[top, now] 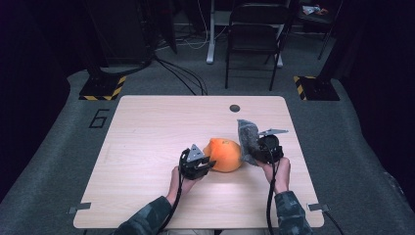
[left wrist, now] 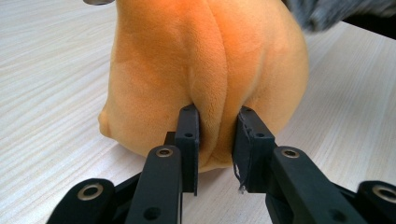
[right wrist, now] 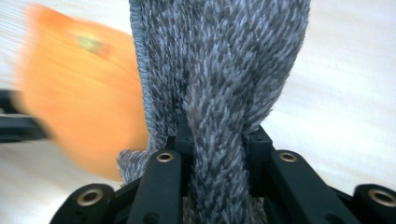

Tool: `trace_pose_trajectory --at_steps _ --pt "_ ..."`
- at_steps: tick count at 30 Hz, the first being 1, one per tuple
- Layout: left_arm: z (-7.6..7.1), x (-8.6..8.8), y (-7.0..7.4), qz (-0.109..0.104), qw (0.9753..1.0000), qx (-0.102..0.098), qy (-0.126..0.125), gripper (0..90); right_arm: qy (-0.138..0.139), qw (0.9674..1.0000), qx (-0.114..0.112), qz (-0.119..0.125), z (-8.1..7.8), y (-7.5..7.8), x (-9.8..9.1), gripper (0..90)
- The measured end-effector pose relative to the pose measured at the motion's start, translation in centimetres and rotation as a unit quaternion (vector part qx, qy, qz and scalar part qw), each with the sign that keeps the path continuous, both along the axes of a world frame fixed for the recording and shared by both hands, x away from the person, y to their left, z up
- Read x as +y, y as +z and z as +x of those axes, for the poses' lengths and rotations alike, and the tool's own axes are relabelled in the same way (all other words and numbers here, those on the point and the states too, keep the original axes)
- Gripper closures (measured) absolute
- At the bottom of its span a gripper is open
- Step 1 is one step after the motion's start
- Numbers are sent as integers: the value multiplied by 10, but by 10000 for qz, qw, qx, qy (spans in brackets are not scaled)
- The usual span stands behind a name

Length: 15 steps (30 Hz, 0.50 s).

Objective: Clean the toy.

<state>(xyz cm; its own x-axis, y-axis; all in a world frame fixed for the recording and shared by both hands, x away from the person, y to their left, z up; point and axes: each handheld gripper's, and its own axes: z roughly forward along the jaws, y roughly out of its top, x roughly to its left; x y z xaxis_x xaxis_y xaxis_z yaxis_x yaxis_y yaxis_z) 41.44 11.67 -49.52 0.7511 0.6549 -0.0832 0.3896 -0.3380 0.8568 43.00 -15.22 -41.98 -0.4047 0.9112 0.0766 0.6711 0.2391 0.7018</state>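
An orange plush toy point(top: 225, 154) lies on the wooden table point(top: 147, 142) near its middle front. My left gripper point(top: 208, 165) is shut on a fold of the plush toy point(left wrist: 210, 70), pinching the soft fabric between its pads point(left wrist: 189, 140). Right of the toy, my right gripper point(top: 254, 152) is shut on a grey fuzzy cloth point(top: 247, 137), which stands up above the table. In the right gripper view the grey cloth point(right wrist: 219, 93) bunches between the jaws, with the orange toy point(right wrist: 79, 93) blurred at the left.
A small dark round hole point(top: 235, 108) sits near the table's far edge. A black folding chair point(top: 254, 34) stands on the floor beyond the table. Bare tabletop lies to the left and at the back.
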Motion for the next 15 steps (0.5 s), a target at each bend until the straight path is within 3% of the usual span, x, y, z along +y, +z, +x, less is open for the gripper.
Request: trace_pose_trajectory --at_steps 2,4,6,8,11,13,15 --pt "0 0 0 0 10000 5 -8 729 203 9998 -66 50 -5 10 10 733" --pt "1 1 0 9 10000 -5 -13 725 387 9992 -84 -93 -7 14 21 734" --pt "0 1 1 3 10000 -4 3 709 513 9984 27 -237 -7 8 31 735" --pt "-1 0 2 66 10000 -34 6 629 548 9976 117 -417 -5 -4 36 737" --pt "-4 -5 3 321 9992 -255 -10 509 487 9981 111 -363 -2 -14 35 738" --pt "-6 -9 0 523 9977 -422 -36 561 487 9982 129 -318 -1 -14 33 738" --pt "-6 -9 -1 471 9979 -447 22 662 472 9984 142 -278 -1 -15 32 737"
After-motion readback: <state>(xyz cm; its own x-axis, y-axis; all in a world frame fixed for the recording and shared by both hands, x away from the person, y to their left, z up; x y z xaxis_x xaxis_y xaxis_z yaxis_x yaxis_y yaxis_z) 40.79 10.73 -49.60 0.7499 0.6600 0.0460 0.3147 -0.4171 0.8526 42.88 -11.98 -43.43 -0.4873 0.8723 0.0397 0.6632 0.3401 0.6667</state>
